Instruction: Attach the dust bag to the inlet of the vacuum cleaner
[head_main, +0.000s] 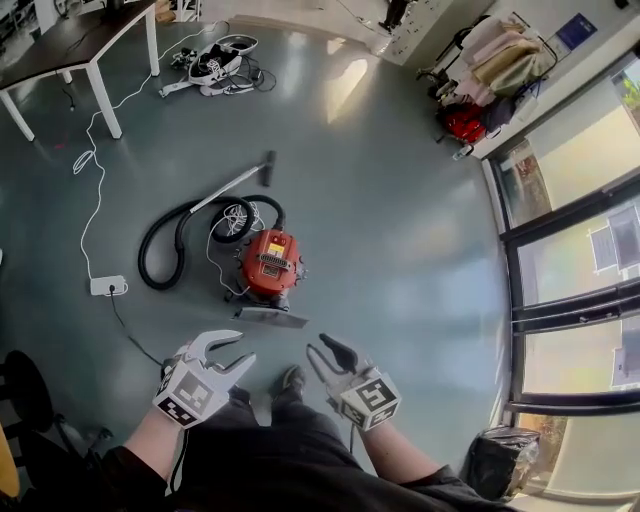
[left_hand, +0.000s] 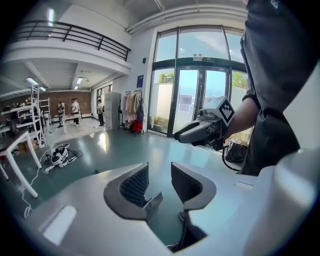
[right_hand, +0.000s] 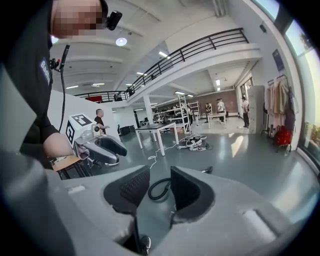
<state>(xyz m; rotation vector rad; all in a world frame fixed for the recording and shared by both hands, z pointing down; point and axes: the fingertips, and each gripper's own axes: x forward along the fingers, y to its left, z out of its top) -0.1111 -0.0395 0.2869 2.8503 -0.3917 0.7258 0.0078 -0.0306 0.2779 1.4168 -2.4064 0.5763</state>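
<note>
Left gripper (head_main: 240, 348) held over floor (head_main: 400, 200), fingers (left_hand: 132, 185) apart, empty | right gripper (head_main: 317, 345) likewise, fingers (right_hand: 132, 187) apart, empty | red vacuum (head_main: 270, 262) seen ahead, hose (head_main: 141, 262) looped beside

r gripper (right_hand: 160, 176) jaws apart, empty

Grey-green floor (head_main: 400, 200), glossy, with a bright patch of daylight (head_main: 345, 85) up at the far end. Tall glass doors and windows (head_main: 580, 230) run down the right side — sun pouring through. A clothes rack (head_main: 495, 60) stands just beside them. White-legged table (head_main: 60, 40) in the far left corner, shoes (head_main: 215, 65) heaped on the floor near it. Overhead, a balcony (right_hand: 215, 57) with a dark railing (right_hand: 200, 46) — ceiling lights (right_hand: 218, 82) on beneath.
</note>
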